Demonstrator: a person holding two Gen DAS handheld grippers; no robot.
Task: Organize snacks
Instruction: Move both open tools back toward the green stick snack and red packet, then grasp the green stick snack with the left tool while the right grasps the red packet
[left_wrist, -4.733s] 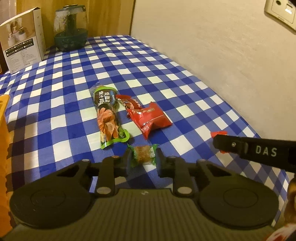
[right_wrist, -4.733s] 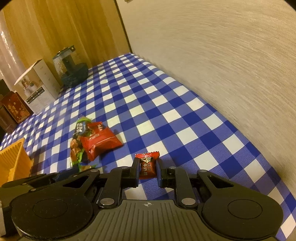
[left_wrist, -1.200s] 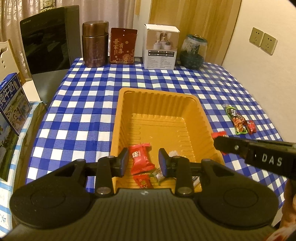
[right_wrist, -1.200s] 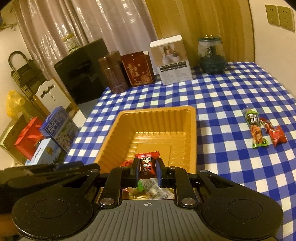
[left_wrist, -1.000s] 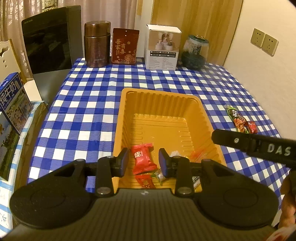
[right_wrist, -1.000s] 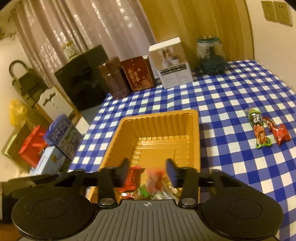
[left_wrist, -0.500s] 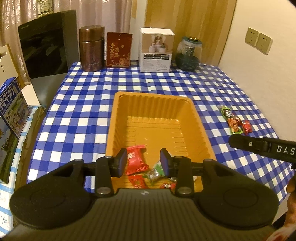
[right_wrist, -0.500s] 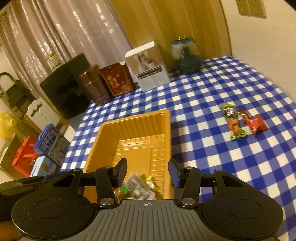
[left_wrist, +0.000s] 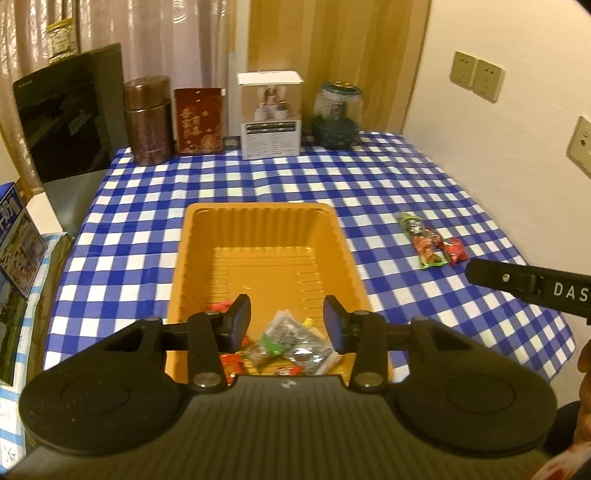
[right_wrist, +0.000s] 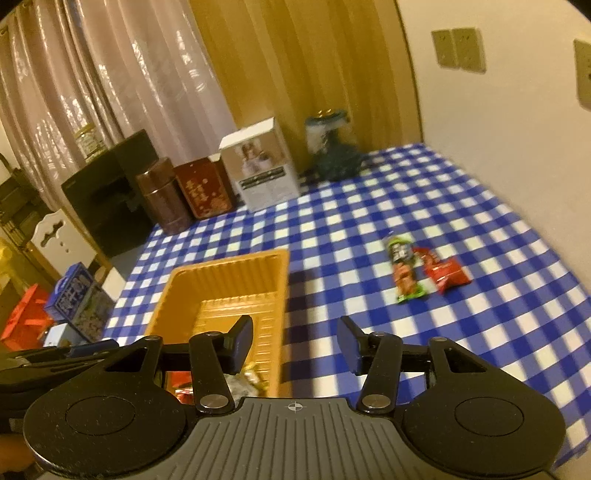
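Observation:
An orange plastic tray (left_wrist: 258, 236) sits on the blue checked tablecloth and also shows in the right wrist view (right_wrist: 221, 280). Several wrapped snacks (left_wrist: 291, 343) lie at its near end. My left gripper (left_wrist: 287, 325) is open and empty just above them. My right gripper (right_wrist: 294, 345) is open and empty, over the tray's right rim and the cloth. A green snack pack (left_wrist: 421, 242) and a red snack pack (left_wrist: 455, 250) lie together on the cloth to the right; they also show in the right wrist view, green (right_wrist: 403, 273) and red (right_wrist: 445, 275).
At the table's far edge stand a brown canister (left_wrist: 147, 120), a red tin (left_wrist: 199, 120), a white box (left_wrist: 271, 114) and a dark glass jar (left_wrist: 337, 116). A wall runs along the right. Boxes (left_wrist: 16, 240) sit off the table's left edge.
Both grippers carried small snacks to the tray and let them go. The right gripper opened about a second ago, then swung right. Both have drawn back and up.

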